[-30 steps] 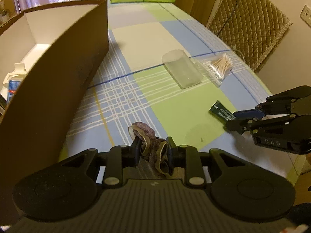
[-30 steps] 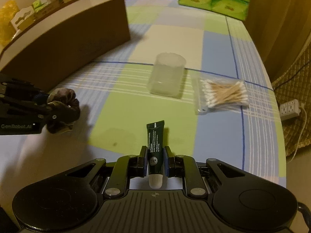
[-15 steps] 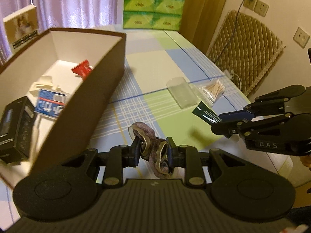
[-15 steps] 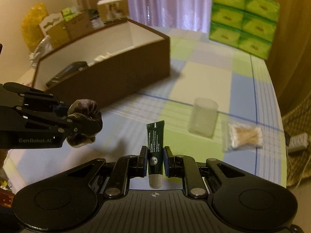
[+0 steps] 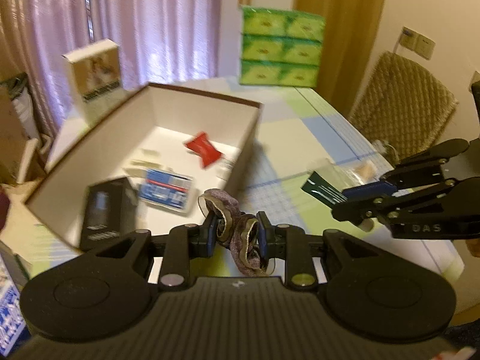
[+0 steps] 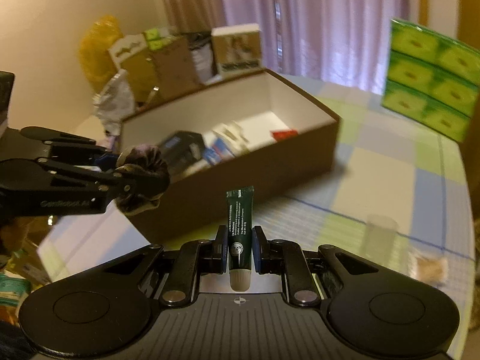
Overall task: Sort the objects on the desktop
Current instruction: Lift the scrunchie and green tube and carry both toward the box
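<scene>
My left gripper (image 5: 235, 235) is shut on a purple-brown hair scrunchie (image 5: 237, 231), held in the air near the front right corner of the brown box (image 5: 240, 100). Its scrunchie (image 6: 144, 165) also shows in the right wrist view, beside the box's near wall (image 6: 255, 174). My right gripper (image 6: 239, 250) is shut on a dark green tube (image 6: 239, 219), cap toward the camera, above the table in front of the box. In the left wrist view that tube (image 5: 322, 190) sticks out of the right gripper's fingers (image 5: 366, 190).
The box holds a red packet (image 5: 204, 148), a blue-and-white pack (image 5: 166, 190) and a black case (image 5: 103, 213). A clear cup (image 6: 379, 234) and bagged cotton swabs (image 6: 429, 268) lie on the checked tablecloth. Green tissue packs (image 5: 280, 51) stand at the far end, cartons left of the box.
Both grippers have risen and tilted up, carrying the scrunchie and the tube. More of the box's inside now shows, and the cup and swabs have dropped toward the right edge.
</scene>
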